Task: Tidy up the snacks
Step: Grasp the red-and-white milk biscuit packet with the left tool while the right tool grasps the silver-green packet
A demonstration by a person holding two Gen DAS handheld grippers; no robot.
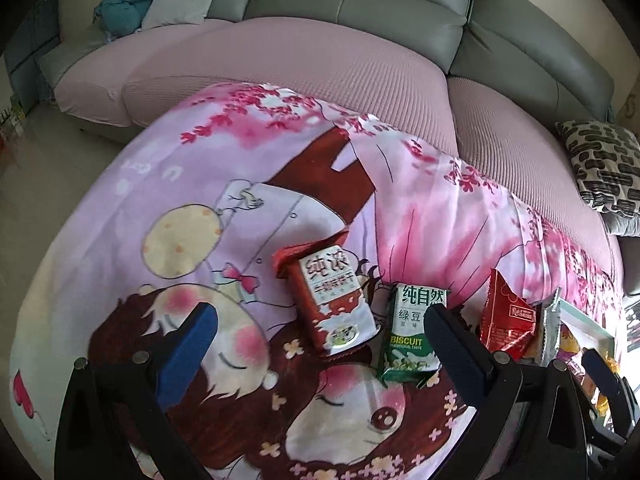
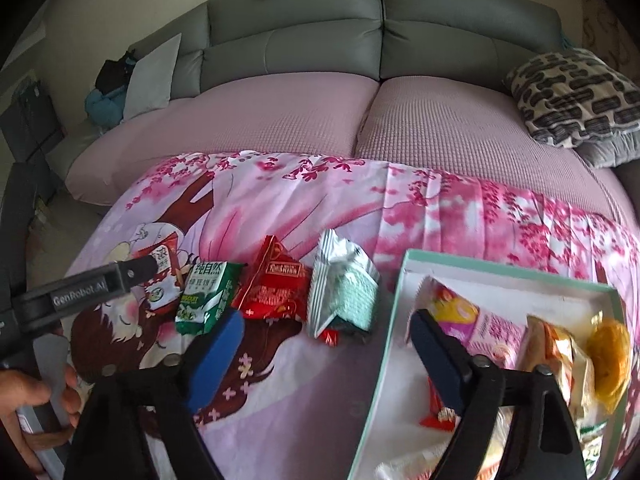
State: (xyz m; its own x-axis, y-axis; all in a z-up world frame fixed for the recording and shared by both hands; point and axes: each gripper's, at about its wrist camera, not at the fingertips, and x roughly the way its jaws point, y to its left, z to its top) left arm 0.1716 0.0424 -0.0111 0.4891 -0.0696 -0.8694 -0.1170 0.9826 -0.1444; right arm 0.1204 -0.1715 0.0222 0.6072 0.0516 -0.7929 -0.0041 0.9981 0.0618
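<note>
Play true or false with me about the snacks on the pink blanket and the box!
1. The green biscuit pack lies inside the box. False: it lies on the blanket, outside the box.
2. Four packs lie in a row on the blanket. True.
3. The right gripper is squeezing the red pack. False: its jaws are open with nothing between them.
4. The box already has snacks inside. True.
5. The left gripper is open. True.

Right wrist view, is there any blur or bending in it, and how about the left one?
Right wrist view: fisheye bows the sofa; the silver packet looks slightly smeared. Left wrist view: same curved distortion with dark corners; print on the green biscuit pack stays readable.
</note>
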